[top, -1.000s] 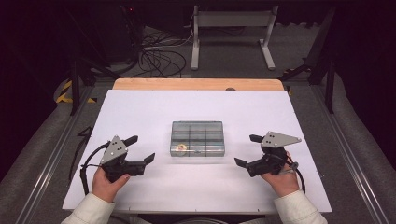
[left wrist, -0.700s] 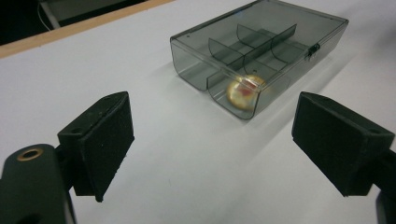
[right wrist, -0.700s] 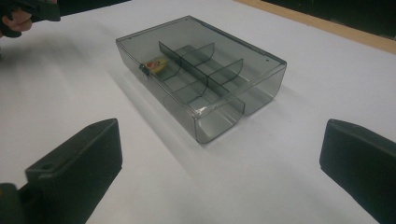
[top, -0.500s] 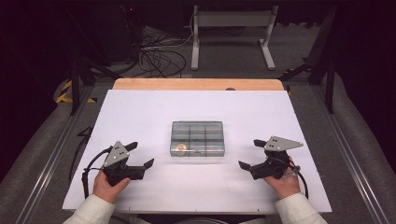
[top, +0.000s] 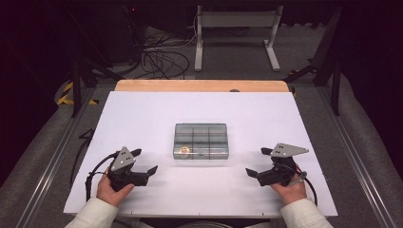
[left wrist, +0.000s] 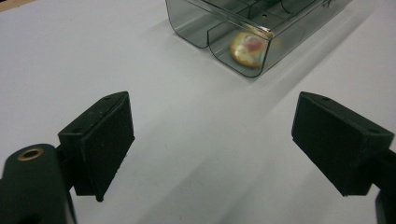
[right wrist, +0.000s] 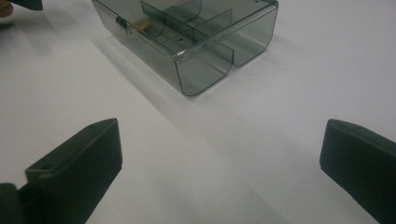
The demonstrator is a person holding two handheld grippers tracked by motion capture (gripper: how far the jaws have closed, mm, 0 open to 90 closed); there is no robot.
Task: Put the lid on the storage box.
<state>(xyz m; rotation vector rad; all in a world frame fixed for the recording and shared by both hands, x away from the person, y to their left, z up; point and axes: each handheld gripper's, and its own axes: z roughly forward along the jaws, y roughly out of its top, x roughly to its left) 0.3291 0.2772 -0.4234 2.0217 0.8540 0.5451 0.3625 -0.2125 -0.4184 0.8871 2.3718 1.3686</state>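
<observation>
A clear smoky plastic compartment box lies shut in the middle of the white table. A small gold and red round object sits in its front left compartment, also seen through the wall in the left gripper view. My left gripper rests low at the front left, open, jaws aimed at the box. My right gripper sits at the front right, open and empty, facing the box's other end.
A wooden strip runs along the table's far edge. Beyond it are floor cables and a white metal stand. Grey rails run along both sides of the table.
Both grippers have drawn back toward the front edge of the table and lowered slightly. The box has not moved.
</observation>
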